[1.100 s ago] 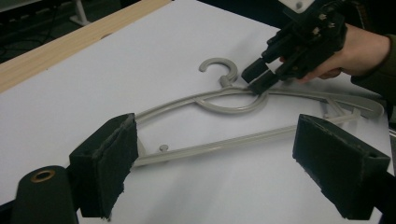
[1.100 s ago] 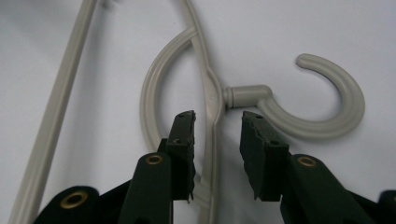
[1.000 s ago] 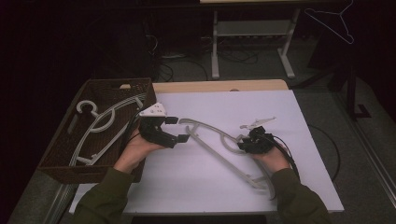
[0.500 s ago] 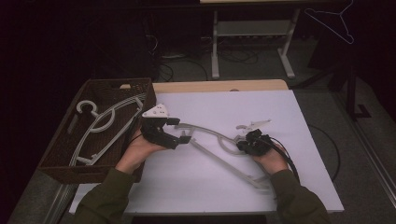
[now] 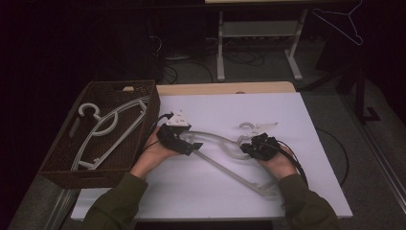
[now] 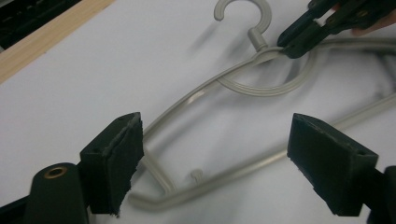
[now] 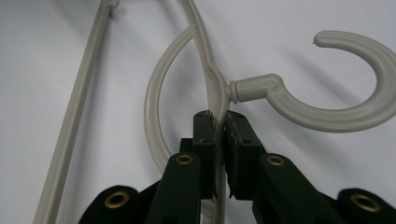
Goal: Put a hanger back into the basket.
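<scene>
White-covered table (image 5: 306, 124) filling the near ground, dim floor with cables and a metal stand lying beyond.

Risk first, as a judgement: possibly slipping out of the grip, with the right gripper (image 7: 218, 122) pinching only a thin rib of the hanger (image 5: 225, 155) just below the neck of its hook (image 7: 345, 105). Any twist or quick lift likely pivoting the long plastic frame around that one narrow point, swinging the far end and dropping it back on the table. Also likely snagging on the brown basket (image 5: 57, 165) rim or on the hangers already lying inside (image 5: 107, 129), if carried across low. Closing the left gripper off-centre possibly pushing the bar away rather than catching it.

Nearest, in the high view: two sleeved forearms coming in from the bottom edge. Right gripper (image 5: 259, 147) clamping shut on the hanger beside the hook, jaws pressing the rib from both sides. Left gripper (image 6: 215, 158) standing wide apart, holding nothing, hovering over the hanger's end corner, the bar lying between its two pads but touching neither as far as can be told. Hanger resting flat across the middle of the table. Farther off, a wire hanger (image 5: 342, 21) hanging in the dark at upper right.
</scene>
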Motion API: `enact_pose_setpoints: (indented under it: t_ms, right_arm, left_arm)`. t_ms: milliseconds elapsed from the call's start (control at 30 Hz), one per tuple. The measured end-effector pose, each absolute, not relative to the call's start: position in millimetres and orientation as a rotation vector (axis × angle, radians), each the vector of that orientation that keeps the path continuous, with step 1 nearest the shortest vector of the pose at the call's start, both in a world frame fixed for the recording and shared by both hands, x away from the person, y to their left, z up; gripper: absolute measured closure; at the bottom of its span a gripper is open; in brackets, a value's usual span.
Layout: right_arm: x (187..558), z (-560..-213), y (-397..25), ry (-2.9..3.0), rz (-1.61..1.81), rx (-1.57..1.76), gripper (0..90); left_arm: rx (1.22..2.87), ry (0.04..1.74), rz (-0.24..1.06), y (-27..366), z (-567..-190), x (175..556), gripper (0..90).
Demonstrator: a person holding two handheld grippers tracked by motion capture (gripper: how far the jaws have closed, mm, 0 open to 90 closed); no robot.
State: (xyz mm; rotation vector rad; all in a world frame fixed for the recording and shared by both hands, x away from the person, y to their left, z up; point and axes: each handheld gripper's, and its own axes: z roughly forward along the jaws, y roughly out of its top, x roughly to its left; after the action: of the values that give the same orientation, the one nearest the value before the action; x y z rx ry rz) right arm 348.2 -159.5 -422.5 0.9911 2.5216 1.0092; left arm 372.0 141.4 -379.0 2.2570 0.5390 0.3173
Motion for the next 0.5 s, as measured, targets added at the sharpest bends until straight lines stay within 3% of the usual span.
enact_pose_setpoints:
  t_ms: [500]
  right_arm:
    - [343, -417, -151, 2.549, 1.046, 0.883, 83.1]
  left_arm:
    - [2.426, 0.411, 0.379, 103, -417, 394, 32.7]
